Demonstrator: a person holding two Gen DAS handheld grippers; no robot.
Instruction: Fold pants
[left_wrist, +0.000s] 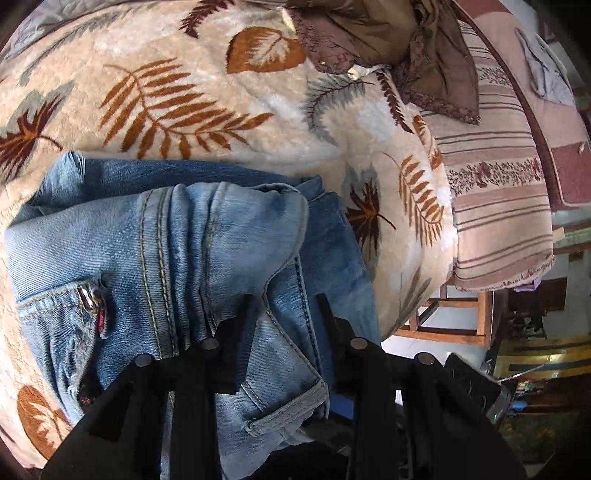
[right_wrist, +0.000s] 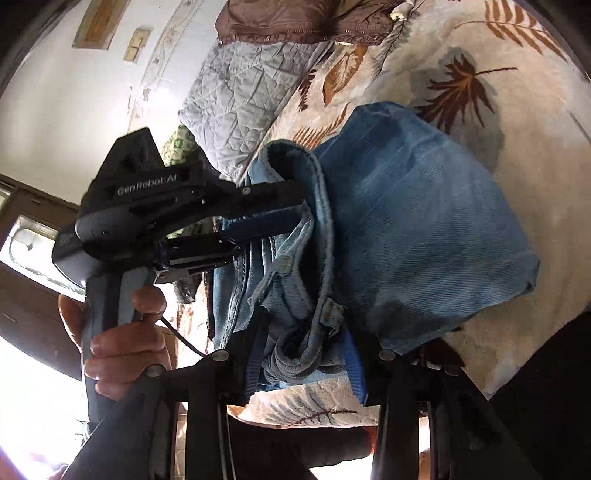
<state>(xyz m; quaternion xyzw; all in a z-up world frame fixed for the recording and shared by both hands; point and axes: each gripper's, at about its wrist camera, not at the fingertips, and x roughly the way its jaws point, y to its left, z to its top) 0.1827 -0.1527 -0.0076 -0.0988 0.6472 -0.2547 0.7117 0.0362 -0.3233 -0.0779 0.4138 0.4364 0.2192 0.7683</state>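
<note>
A: What are the left gripper (left_wrist: 286, 314) and its fingers (left_wrist: 242, 343) doing?

B: They stand partly apart over the waistband end of the jeans (left_wrist: 184, 258). Denim lies between them, yet I cannot tell whether the pads press on it. In the right wrist view the same tool reaches into the waistband fold, with a hand (right_wrist: 122, 332) around its handle.

A: And the right gripper (right_wrist: 306, 354)?

B: Its fingers (right_wrist: 255, 354) also stand partly apart, straddling the bunched waistband and a belt loop. The cloth fills the gap; whether it is pinched, I cannot tell.

A: How do the jeans look?

B: Light blue denim, folded into a thick bundle, seams and a rear pocket facing up, darker inner cloth showing on the far layer. They lie on the bed, on a cream blanket (left_wrist: 184, 74) with brown leaf prints, near its edge.
</note>
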